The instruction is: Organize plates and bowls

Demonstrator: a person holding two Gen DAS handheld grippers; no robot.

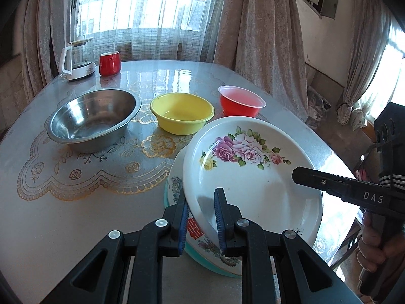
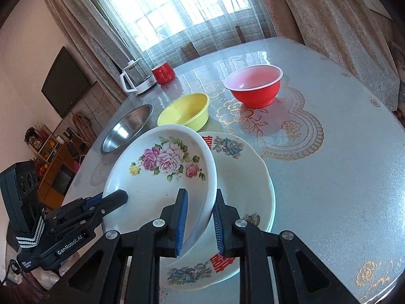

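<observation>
Sunlit worktop [image 1: 76,215], bowls lined up behind: left gripper [image 1: 201,217] and right gripper [image 2: 200,220] both clamp the rose plate's [image 1: 253,177] rim, tilted above the patterned plate [image 2: 243,177]. Next, I'd guess, it needs lowering level onto that plate

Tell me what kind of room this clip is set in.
Likely a home dining or living room: a table with a lace-patterned cover, curtained windows, a wall-mounted television and a kettle.

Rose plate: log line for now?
white rose-patterned plate | tilted over bird-patterned plate | left gripper shut on rim | right gripper shut on rim
</observation>
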